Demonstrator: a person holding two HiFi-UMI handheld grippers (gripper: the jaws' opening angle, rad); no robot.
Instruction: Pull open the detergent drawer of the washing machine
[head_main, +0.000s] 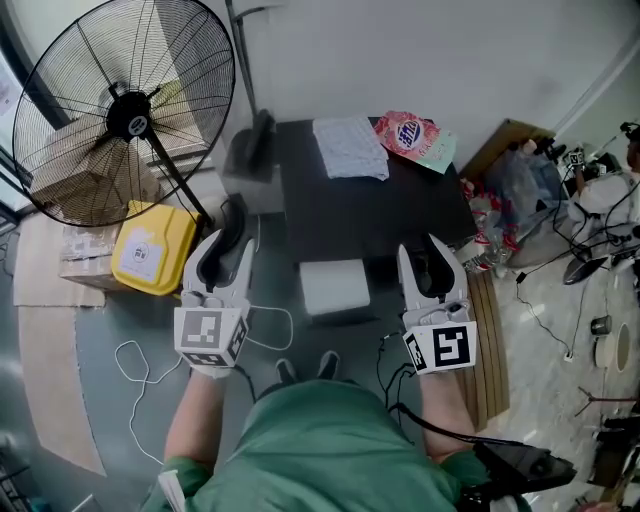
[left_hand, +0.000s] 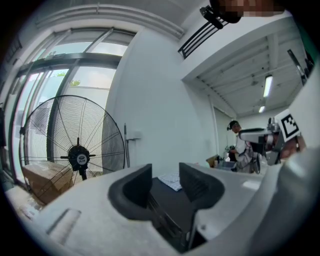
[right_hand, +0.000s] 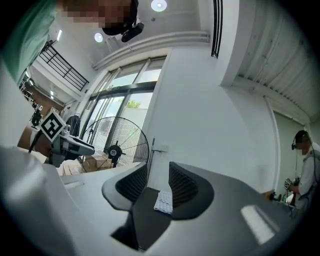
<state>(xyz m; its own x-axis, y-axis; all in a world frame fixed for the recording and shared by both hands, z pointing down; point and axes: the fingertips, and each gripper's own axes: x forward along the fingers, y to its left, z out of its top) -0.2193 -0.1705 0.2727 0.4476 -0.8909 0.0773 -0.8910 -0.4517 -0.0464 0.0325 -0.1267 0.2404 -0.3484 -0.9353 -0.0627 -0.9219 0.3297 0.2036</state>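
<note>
The washing machine (head_main: 370, 205) shows from above as a dark top panel. A white box-shaped part, seemingly the detergent drawer (head_main: 335, 287), sticks out from its front edge on the left side. My left gripper (head_main: 225, 243) hovers level to the left of that part and apart from it, open, nothing between its pads (left_hand: 134, 187). My right gripper (head_main: 422, 250) floats at the machine's front right corner. Its jaws stand narrowly apart and are still drawing together, nothing between them. In the right gripper view the dark top and a white cloth (right_hand: 164, 201) lie beyond the right gripper (right_hand: 157, 182).
A folded cloth (head_main: 350, 147) and a pink detergent bag (head_main: 412, 135) lie on the machine top. A big standing fan (head_main: 125, 110), a yellow container (head_main: 152, 248) and cardboard boxes stand at left. Cables trail on the floor; wooden slats (head_main: 492, 340) and clutter lie at right.
</note>
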